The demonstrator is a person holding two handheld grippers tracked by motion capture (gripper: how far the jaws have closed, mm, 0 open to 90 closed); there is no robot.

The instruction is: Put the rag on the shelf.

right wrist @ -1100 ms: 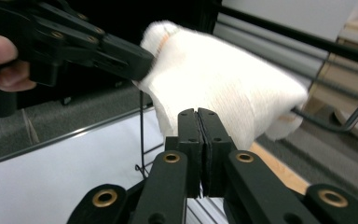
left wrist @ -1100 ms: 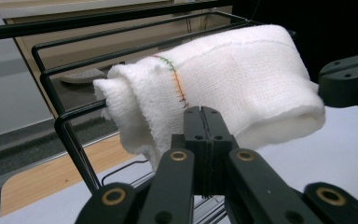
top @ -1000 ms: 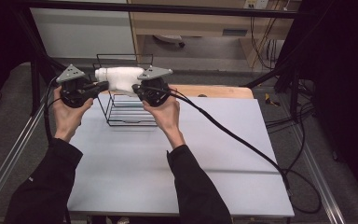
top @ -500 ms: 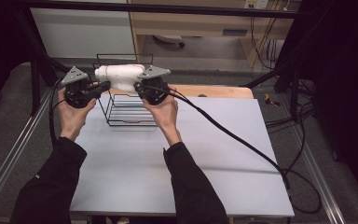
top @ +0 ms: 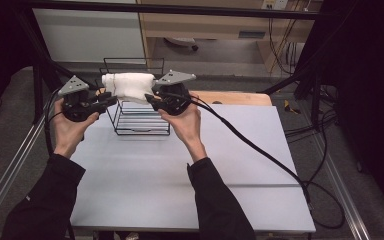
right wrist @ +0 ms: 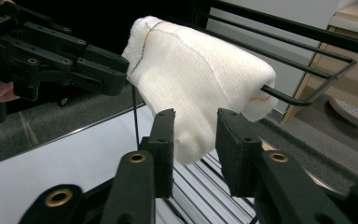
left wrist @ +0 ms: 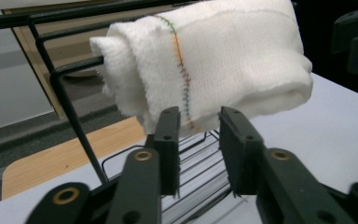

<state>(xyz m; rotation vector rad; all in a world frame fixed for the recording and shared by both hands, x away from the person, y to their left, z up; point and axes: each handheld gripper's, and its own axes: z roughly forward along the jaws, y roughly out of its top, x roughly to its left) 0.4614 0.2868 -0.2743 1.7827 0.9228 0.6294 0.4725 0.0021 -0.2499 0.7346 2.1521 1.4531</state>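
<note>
One white knitted cloth (top: 129,85), edged with multicoloured stitching, is shown draped in a loose fold over the top rail of a black wire rack (top: 141,121), so that its weight is carried by the rail and both ends hang free to either side. The draped position is judged to be the purpose of the work: the cloth is hung where it can be left without support. At the left end of the cloth the left gripper (left wrist: 199,122) is seen with its jaws partly open; they have just been opening, the lower fold of the cloth sits just beyond the gap, and neither pad presses on it. At the right end the right gripper (right wrist: 193,125) is held likewise, its jaws having just been opening, parted to a moderate gap with the hanging edge between or just past them and no grip visible. The two grippers are kept level and opposed, probably so that both ends could be let go together. The rack stands near the far left edge of the pale counter (top: 220,165), with a wooden board (top: 240,97) behind it.
</note>
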